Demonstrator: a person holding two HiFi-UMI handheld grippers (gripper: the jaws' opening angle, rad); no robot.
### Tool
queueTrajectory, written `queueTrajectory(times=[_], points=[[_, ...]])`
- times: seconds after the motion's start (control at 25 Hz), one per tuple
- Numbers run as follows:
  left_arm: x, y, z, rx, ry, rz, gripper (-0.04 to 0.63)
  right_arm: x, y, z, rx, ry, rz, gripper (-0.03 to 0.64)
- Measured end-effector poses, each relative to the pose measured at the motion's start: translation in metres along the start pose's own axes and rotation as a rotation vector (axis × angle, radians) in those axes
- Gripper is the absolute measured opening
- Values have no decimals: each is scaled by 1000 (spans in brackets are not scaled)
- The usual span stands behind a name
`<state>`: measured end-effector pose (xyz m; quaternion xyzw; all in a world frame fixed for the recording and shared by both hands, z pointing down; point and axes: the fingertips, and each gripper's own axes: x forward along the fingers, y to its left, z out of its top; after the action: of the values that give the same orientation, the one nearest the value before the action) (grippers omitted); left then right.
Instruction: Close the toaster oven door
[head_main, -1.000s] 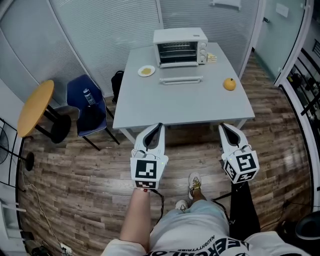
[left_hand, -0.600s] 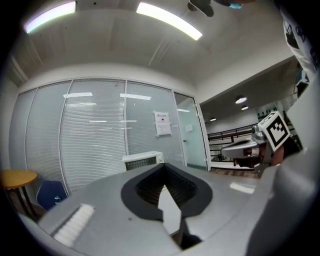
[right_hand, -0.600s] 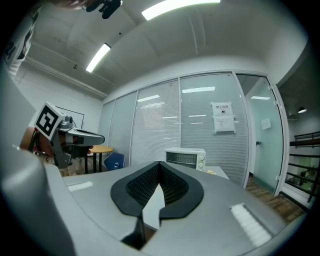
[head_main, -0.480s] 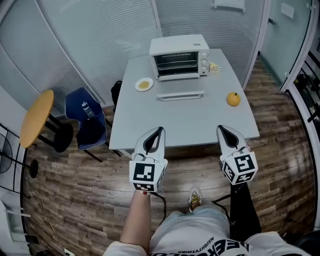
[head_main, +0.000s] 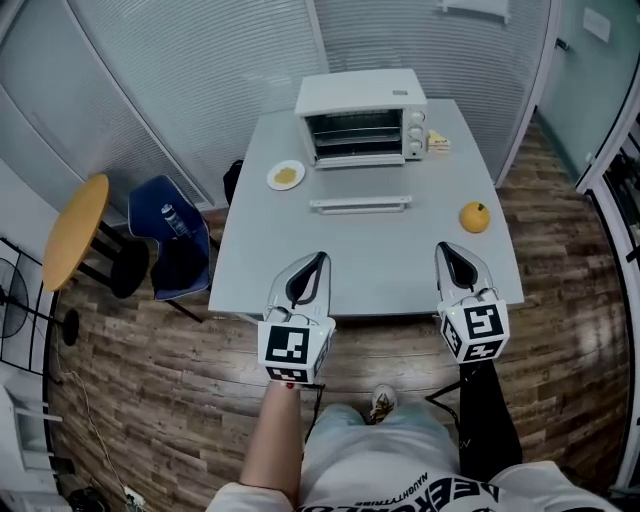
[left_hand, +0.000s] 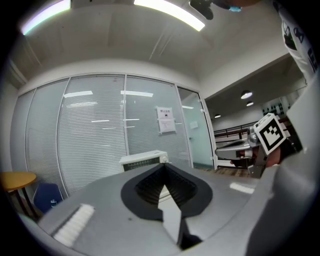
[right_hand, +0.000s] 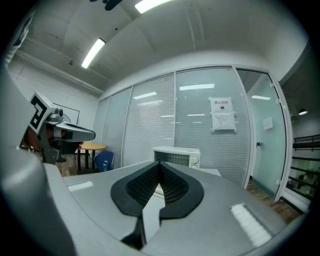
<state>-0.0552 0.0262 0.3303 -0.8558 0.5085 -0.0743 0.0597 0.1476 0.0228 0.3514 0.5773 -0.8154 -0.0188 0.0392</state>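
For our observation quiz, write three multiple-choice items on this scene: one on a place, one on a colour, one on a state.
1. The orange lies: A) inside the toaster oven B) on the table, to the oven's right C) on the floor.
2. The chair is: A) red B) blue C) green.
3. The toaster oven door is: A) open B) shut C) missing.
Answers: 1 B, it sits alone on the table's right side; 2 B, the chair beside the table shows blue; 3 A, the door lies folded down in front.
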Motion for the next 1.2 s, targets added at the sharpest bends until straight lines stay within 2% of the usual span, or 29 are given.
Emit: queueTrajectory(times=[0.24,0.52,0.88,1.2], points=[[13,7,-14,5,21,-1,54,20,5,-7,-20,-6,29,2],[45,27,-33,-36,23,-32,54,58,5,-21,-58,35,-9,2],[138,64,-75,-44,48,-125,54,145,-7,-52,-48,127,-42,2],[209,94,-145,-95,157,-212,54,219,-15,-96,-46,252,-107,2]])
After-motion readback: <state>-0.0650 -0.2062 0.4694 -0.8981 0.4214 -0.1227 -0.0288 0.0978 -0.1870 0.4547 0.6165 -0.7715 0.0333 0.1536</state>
